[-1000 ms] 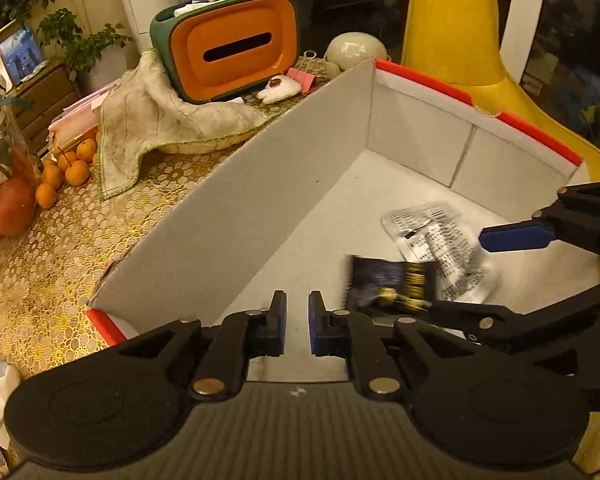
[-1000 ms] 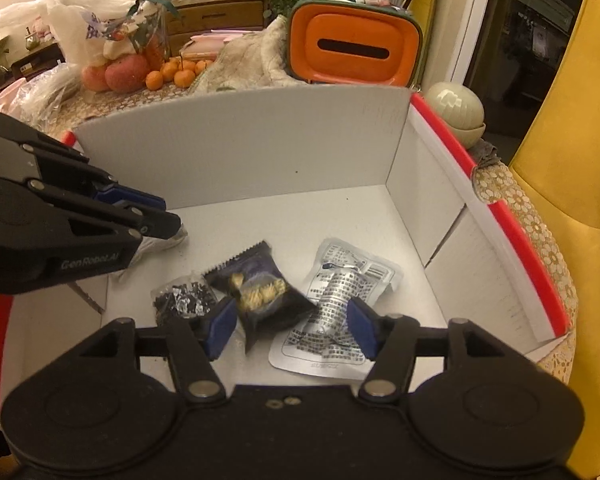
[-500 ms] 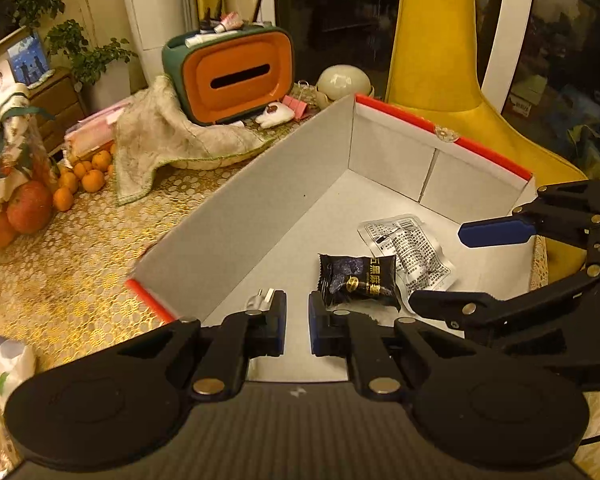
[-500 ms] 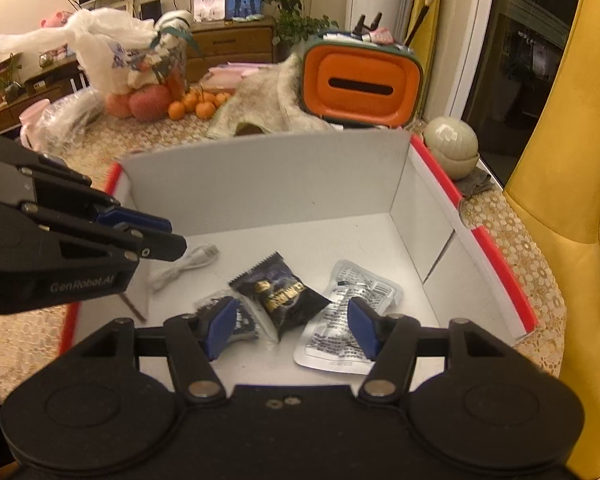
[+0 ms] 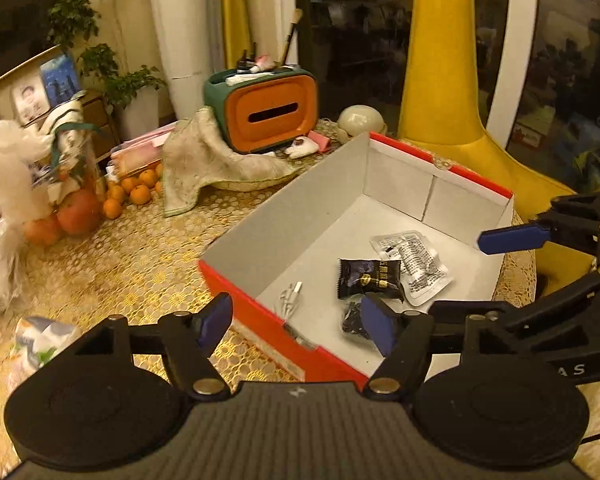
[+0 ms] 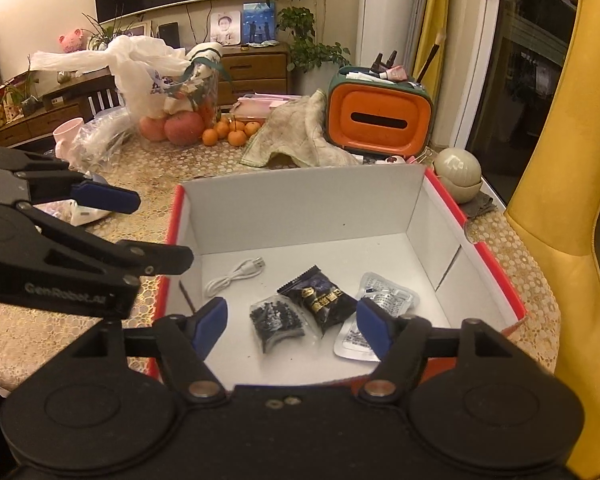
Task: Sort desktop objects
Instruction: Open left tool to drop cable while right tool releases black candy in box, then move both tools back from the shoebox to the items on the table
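Note:
A red-edged white cardboard box (image 6: pixel 300 200) (image 5: pixel 440 164) stands on the gold-patterned table. Inside lie a black snack packet (image 6: pixel 320 300) (image 5: pixel 370 278), a clear bag of dark bits (image 6: pixel 278 322) (image 5: pixel 354 318), a silver foil pack (image 6: pixel 384 300) (image 5: pixel 416 258) and a white cable (image 6: pixel 236 274) (image 5: pixel 290 300). My left gripper (image 5: pixel 296 322) is open and empty above the box's near left wall. My right gripper (image 6: pixel 290 322) is open and empty above the box's near edge, over the packets.
An orange and green tissue box (image 6: pixel 380 120) (image 5: pixel 270 112), a crumpled cloth (image 6: pixel 300 136), tangerines (image 6: pixel 228 134), a bag of fruit (image 6: pixel 172 92), a round cream jar (image 6: pixel 458 170) and a small packet (image 5: pixel 40 344) lie on the table. A yellow chair (image 6: pixel 572 200) stands right.
Both grippers have pulled up and back from the box. The left gripper has gone from shut to open. The white cable now lies in the box.

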Demonstrator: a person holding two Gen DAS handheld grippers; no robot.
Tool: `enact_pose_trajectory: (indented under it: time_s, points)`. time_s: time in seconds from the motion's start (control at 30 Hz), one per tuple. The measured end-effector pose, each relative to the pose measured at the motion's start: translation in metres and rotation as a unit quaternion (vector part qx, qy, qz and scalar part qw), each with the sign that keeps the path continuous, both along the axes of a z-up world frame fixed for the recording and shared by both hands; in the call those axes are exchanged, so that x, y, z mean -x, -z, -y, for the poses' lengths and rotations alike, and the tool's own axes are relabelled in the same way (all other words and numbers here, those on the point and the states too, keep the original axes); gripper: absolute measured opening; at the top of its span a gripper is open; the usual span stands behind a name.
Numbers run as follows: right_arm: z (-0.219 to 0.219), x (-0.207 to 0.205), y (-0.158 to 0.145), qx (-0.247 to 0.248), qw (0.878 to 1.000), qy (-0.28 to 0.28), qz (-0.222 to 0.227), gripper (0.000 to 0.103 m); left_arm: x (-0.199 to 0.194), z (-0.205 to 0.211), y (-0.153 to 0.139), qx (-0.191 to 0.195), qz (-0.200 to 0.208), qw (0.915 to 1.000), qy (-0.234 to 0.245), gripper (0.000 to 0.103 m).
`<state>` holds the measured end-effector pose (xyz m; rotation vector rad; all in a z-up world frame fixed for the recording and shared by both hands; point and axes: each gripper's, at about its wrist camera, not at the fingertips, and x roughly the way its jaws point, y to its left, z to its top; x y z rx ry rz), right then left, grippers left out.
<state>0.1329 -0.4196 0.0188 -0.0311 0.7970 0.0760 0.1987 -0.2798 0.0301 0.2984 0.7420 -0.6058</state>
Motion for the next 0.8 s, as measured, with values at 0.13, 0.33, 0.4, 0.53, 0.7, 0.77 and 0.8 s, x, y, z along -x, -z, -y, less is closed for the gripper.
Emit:
enact_pose_trajectory:
  time_s: [0.13, 0.33, 0.4, 0.53, 0.7, 0.77, 0.8]
  points:
    - [-0.008, 0.009, -0.006, 0.001, 1.000, -0.002, 0.005, 0.072, 0.007, -0.015, -0.005, 0.008, 0.003, 0.9999, -0.012, 0.074]
    - [-0.024, 0.023, -0.018, -0.003, 1.000, -0.019, 0.017, 0.074, 0.024, -0.045, -0.009, 0.013, 0.012, 0.9993, -0.034, 0.084]
    - [-0.031, 0.027, -0.020, -0.005, 0.999, -0.024, 0.022, 0.074, 0.031, -0.059, -0.009, 0.014, 0.017, 0.9988, -0.044, 0.085]
    - [-0.046, 0.032, -0.023, -0.012, 0.999, -0.036, 0.027, 0.076, 0.043, -0.090, -0.007, 0.015, 0.024, 0.9971, -0.071, 0.093]
    - [-0.077, 0.036, -0.029, -0.016, 0.997, -0.069, 0.040, 0.076, 0.057, -0.135, -0.007, 0.024, 0.034, 0.9935, -0.106, 0.102]
    - [-0.090, 0.037, -0.031, -0.018, 0.995, -0.081, 0.047, 0.077, 0.063, -0.153, -0.007, 0.028, 0.038, 0.9923, -0.115, 0.102]
    - [-0.096, 0.036, -0.032, -0.020, 0.995, -0.084, 0.049, 0.077, 0.065, -0.162, -0.007, 0.029, 0.039, 0.9915, -0.121, 0.102]
